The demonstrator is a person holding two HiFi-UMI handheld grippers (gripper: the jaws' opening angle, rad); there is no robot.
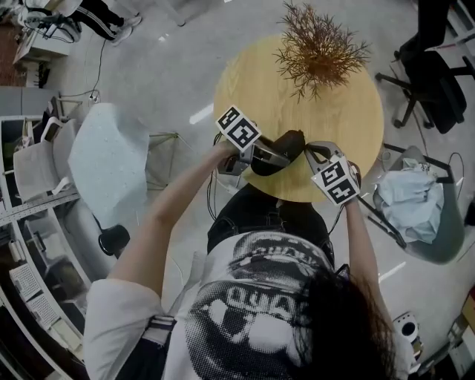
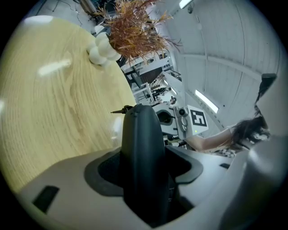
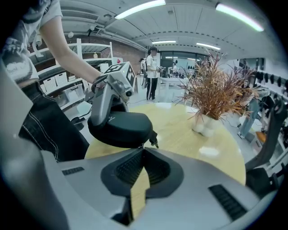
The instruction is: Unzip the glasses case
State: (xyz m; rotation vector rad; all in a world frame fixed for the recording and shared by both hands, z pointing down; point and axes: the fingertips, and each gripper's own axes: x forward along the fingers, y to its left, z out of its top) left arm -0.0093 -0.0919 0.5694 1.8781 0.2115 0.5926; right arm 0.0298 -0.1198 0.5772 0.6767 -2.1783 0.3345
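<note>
The left gripper clamps the case; the right gripper, jaws together beside the pull, should, I think, pinch it squarely.

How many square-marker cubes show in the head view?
2. One marker cube tops the left claw, which grips the black glasses case; the other tops the right claw at the case's other end. None seem hidden.

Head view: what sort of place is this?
Probably an open office or lab workspace: office chairs, shelves of bins along one wall, long ceiling strip lights, and a round table out on the open floor.
</note>
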